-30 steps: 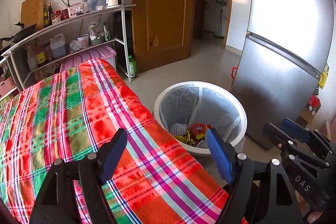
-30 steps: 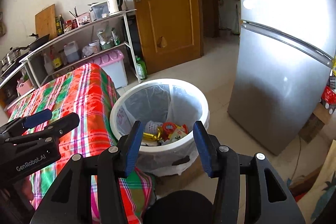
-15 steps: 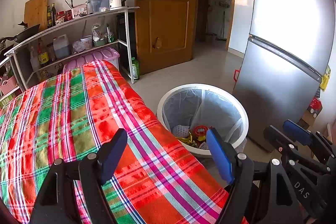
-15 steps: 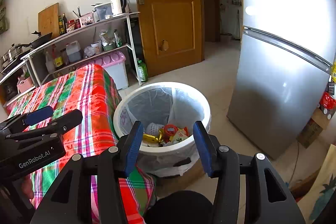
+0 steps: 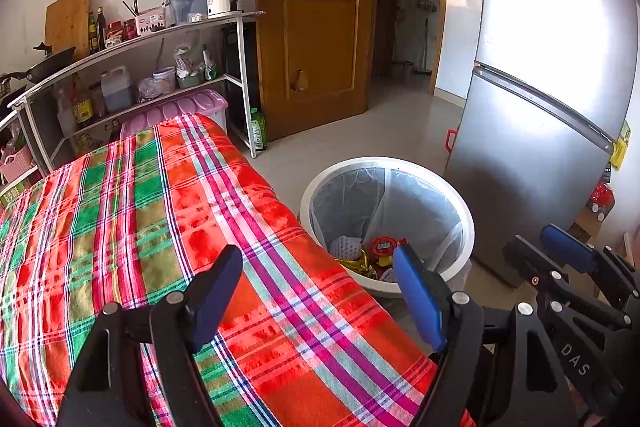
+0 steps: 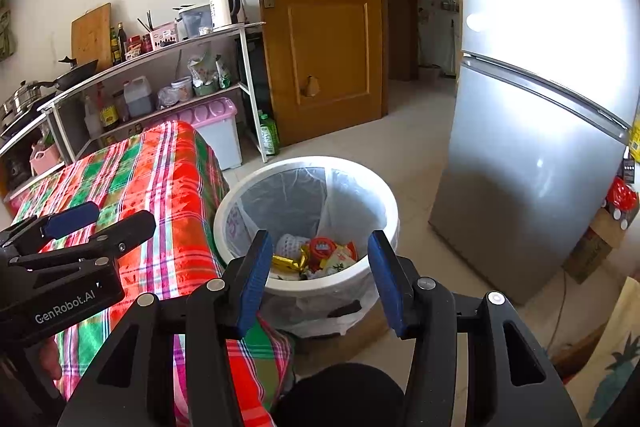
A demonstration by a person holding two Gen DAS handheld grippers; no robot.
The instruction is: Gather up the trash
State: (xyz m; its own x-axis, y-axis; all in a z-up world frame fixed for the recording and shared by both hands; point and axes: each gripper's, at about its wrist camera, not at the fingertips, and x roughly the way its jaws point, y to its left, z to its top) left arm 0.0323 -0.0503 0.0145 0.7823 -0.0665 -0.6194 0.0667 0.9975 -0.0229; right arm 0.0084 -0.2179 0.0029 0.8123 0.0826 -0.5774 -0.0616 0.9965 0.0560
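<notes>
- Two grippers are seen with jaws spread apart and nothing between the blue pads: the left gripper (image 5: 318,281) is held over the checked tablecloth (image 5: 160,211), the right gripper (image 6: 320,267) over the near rim of the white bin (image 6: 306,285).
- Trash (image 6: 316,255) is gathered at the bottom of the bin, inside a clear liner: a gold wrapper, a red round lid and pale packets can be made out.
- The bin is placed on the tiled floor just beside the table's corner, with the grey fridge (image 6: 532,155) near its other side.
- No trash is seen on the cloth.
</notes>
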